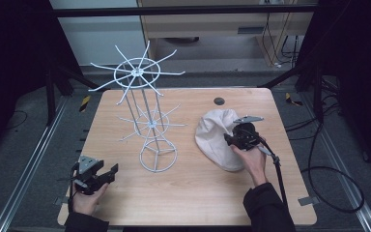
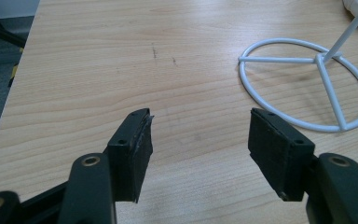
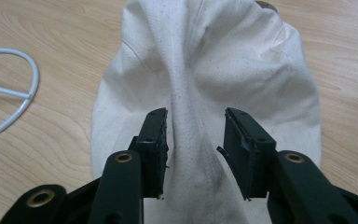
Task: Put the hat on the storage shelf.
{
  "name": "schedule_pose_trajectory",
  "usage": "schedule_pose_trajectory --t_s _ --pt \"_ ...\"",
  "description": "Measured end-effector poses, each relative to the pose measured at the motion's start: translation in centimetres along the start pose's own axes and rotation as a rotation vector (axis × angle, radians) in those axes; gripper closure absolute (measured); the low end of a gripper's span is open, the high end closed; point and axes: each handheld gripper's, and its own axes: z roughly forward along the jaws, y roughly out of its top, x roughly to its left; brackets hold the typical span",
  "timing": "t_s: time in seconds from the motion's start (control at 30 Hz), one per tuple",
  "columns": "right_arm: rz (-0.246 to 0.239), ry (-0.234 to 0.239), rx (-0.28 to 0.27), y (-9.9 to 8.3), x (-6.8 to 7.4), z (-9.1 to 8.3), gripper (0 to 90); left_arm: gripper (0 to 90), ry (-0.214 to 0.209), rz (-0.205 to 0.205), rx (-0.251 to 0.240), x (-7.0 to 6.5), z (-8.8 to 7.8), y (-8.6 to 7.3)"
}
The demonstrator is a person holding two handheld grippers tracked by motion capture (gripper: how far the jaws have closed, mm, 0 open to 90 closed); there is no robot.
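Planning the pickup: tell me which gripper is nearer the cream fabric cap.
Right. The right gripper is on the cream fabric cap, its fingers straddling a raised fold. The left gripper hovers open near the table's front left, beyond the white wire rack.

The right gripper has its two black jaws set part-way apart around a raised fold of a cream cloth cap lying on the wooden table, with a curved white wire ring at the left edge.
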Motion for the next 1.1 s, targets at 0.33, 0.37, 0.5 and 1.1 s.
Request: schedule_pose_trajectory --t_s 0.33,0.37,0.5,1.1 --pt "0.018 0.013 0.027 -0.1 -0.5 1.2 69.7 39.5 0.002 0.002 0.001 0.0 0.1 0.0" --pt "0.021 0.015 0.029 -0.1 -0.5 1.3 70.4 39.5 0.002 0.003 0.001 0.0 0.1 0.0" --pt "0.016 0.012 0.045 -0.1 -0.5 1.8 74.8 39.5 0.002 0.002 0.000 0.0 0.1 0.0" --pt "-0.023 -0.023 0.080 0.6 0.1 1.7 88.4 39.7 0.002 0.004 0.009 0.1 0.1 0.0"
